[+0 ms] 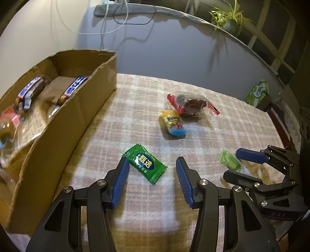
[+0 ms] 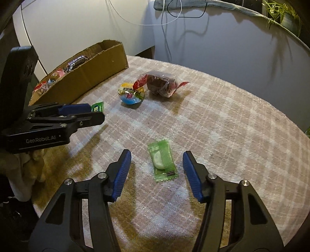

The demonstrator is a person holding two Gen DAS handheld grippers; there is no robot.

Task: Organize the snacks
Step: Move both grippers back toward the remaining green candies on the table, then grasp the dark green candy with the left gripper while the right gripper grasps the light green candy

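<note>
A dark green wrapped candy [image 1: 147,164] lies on the checked tablecloth between the open fingers of my left gripper [image 1: 152,161]; the left finger is close to its edge. A pale green wrapped candy [image 2: 162,160] lies between the open fingers of my right gripper [image 2: 157,155], touching neither. It also shows in the left wrist view [image 1: 230,160], where the right gripper [image 1: 231,163] is around it. A yellow and blue snack pack [image 1: 173,122] and a clear red-edged pack with a dark snack [image 1: 190,104] lie further off. The cardboard box [image 1: 83,116] at the left holds several snacks.
The checked tablecloth [image 2: 222,126] covers a round table. A green packet [image 1: 257,93] stands at the far right edge. A potted plant [image 1: 230,21] and cables [image 1: 120,17] are by the wall behind. The left gripper [image 2: 93,112] shows in the right wrist view.
</note>
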